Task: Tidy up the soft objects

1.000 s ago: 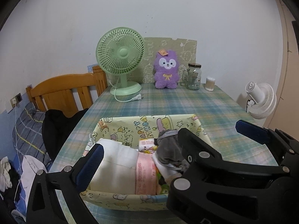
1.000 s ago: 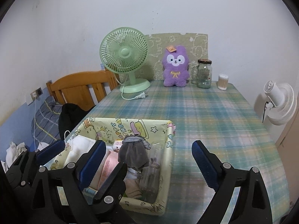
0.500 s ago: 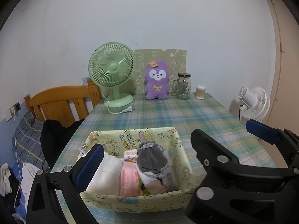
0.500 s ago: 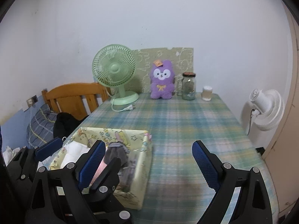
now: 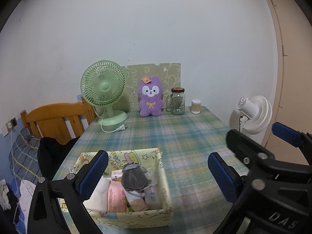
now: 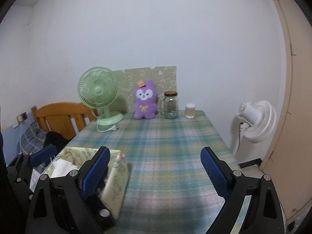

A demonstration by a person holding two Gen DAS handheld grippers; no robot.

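Observation:
A yellow patterned fabric basket sits at the near left of the plaid table. It holds a grey sock bundle, a pink pack and a white folded cloth. My left gripper hangs open above the basket's right side with nothing in it. My right gripper is open and empty too, over bare tablecloth just right of the basket. A purple plush toy sits upright at the table's far edge, away from both grippers.
At the far edge stand a green desk fan with a loose cord, a glass jar and a cotton-swab tub. A white fan stands off the table's right side. A wooden headboard and a black garment are at the left.
Both grippers have drawn back and up from the basket, which now looks smaller and lower in both views. The right gripper has moved further right of it. The basket's contents have not moved.

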